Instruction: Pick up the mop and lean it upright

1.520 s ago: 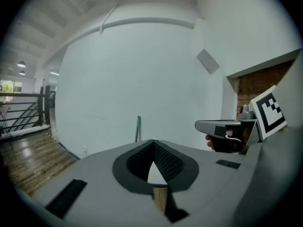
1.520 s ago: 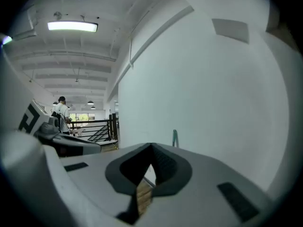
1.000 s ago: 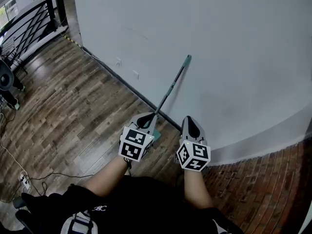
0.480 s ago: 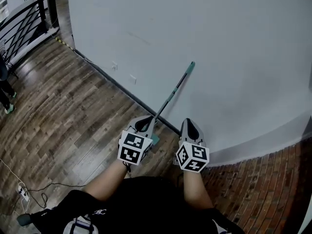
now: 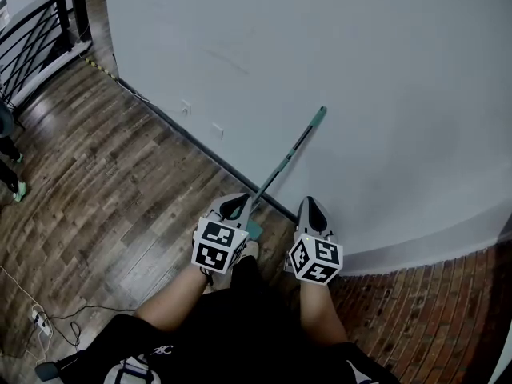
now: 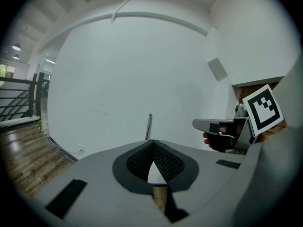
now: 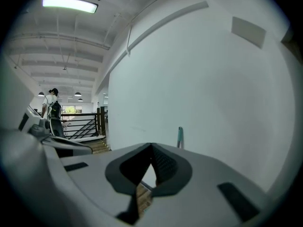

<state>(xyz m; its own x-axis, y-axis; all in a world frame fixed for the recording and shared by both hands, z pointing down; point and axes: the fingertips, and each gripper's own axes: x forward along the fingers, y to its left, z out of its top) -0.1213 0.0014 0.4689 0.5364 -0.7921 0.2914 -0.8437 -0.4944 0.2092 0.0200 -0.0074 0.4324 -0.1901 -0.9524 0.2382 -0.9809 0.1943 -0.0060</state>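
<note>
The mop (image 5: 286, 160) leans upright against the white wall (image 5: 360, 70), its teal handle tip up and its teal head (image 5: 254, 230) on the wood floor at the skirting. In the gripper views only the handle's top shows, the mop (image 6: 149, 123) in the left one and the mop (image 7: 180, 137) in the right one, standing past the jaws. My left gripper (image 5: 234, 206) is shut and empty, just left of the handle's foot. On the other side of the handle, my right gripper (image 5: 311, 208) is shut with nothing in it.
A black railing (image 5: 36, 34) runs at the far left. A cable and power strip (image 5: 36, 314) lie on the wood floor at lower left. Brick flooring (image 5: 424, 318) starts at the right. A person with a backpack (image 7: 52, 109) stands far off by the railing.
The mop keeps leaning on the wall. Both grippers have stayed shut and almost still; the head view has drifted slightly, so the railing and floor slid left.
</note>
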